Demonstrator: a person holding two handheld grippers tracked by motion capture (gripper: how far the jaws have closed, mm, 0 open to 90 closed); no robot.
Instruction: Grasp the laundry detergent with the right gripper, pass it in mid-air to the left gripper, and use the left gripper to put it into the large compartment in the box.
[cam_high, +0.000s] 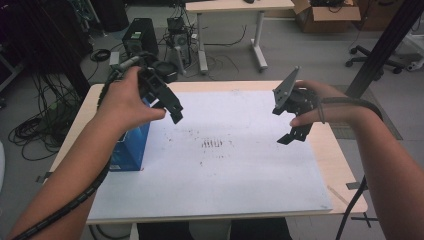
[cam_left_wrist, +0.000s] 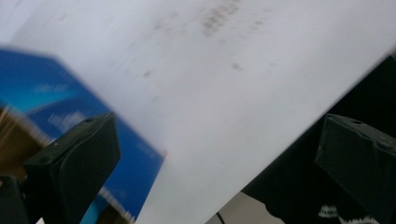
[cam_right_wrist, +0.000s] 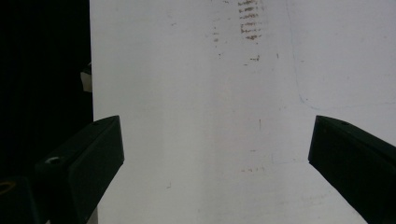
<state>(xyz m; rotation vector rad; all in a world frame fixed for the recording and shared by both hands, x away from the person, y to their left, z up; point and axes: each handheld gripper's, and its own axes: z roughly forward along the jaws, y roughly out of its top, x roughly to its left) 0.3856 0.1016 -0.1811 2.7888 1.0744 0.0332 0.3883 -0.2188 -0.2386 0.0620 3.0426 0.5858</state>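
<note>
Grippers two, left gripper, right gripper, one blue box

No legible text: only blurred white print on the blue box.

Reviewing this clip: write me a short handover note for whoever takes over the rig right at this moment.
Left gripper: jaws open, empty, held above the table next to the blue box.
Right gripper: jaws open, empty, held over the right part of the white board.
Blue box: stands at the board's left edge, ungrasped.
Done: nothing picked up so far.
Left: probably grasping the box with the left gripper, which is nearest to it.
</note>
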